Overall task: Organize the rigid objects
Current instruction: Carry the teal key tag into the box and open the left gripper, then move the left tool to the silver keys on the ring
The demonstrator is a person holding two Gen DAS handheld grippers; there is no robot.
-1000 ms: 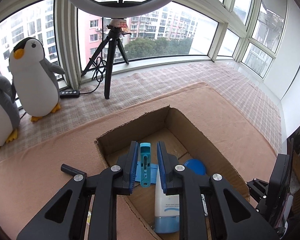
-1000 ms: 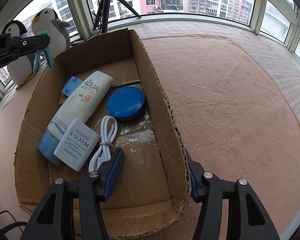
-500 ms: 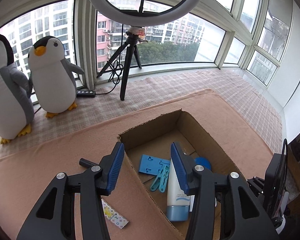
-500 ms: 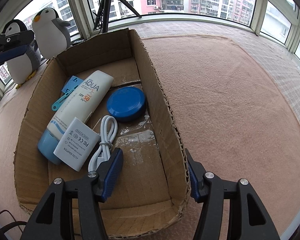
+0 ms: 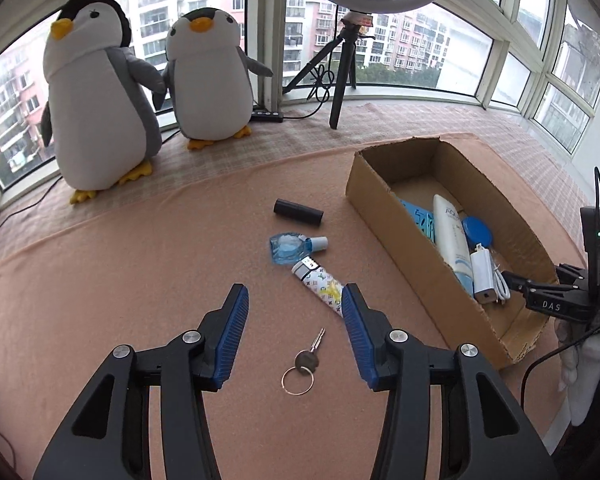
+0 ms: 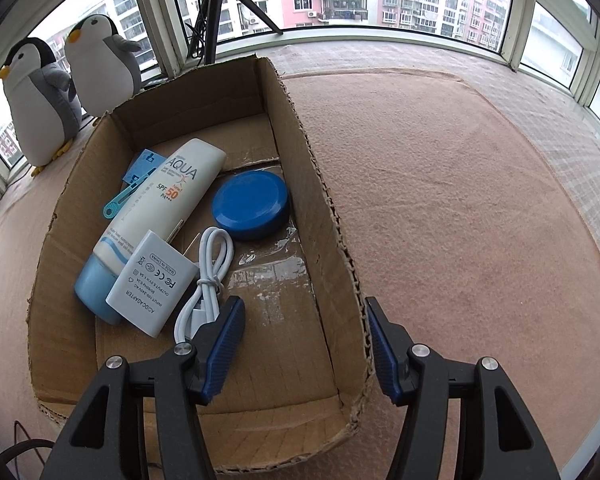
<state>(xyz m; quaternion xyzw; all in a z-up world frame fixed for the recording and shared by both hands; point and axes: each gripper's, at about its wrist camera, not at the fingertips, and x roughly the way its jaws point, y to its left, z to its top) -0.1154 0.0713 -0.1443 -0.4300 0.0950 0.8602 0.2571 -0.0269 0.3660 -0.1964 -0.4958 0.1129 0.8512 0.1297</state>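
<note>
My left gripper is open and empty above the pink mat. Below it lie a key on a ring, a patterned lighter, a blue flat bottle and a black cylinder. The cardboard box stands to the right. My right gripper is open and empty, straddling the box's right wall. Inside the box lie a sunscreen tube, a blue round tin, a white adapter with its cable, a teal clothespin and a blue card.
Two plush penguins stand by the window at the back left. A ring-light tripod stands at the back, with a cable and remote on the sill mat. The right gripper's body shows at the box's near end.
My left gripper opened and dropped the teal clothespin into the box, then swung left away from the box to over the loose items on the mat. The right gripper has barely moved.
</note>
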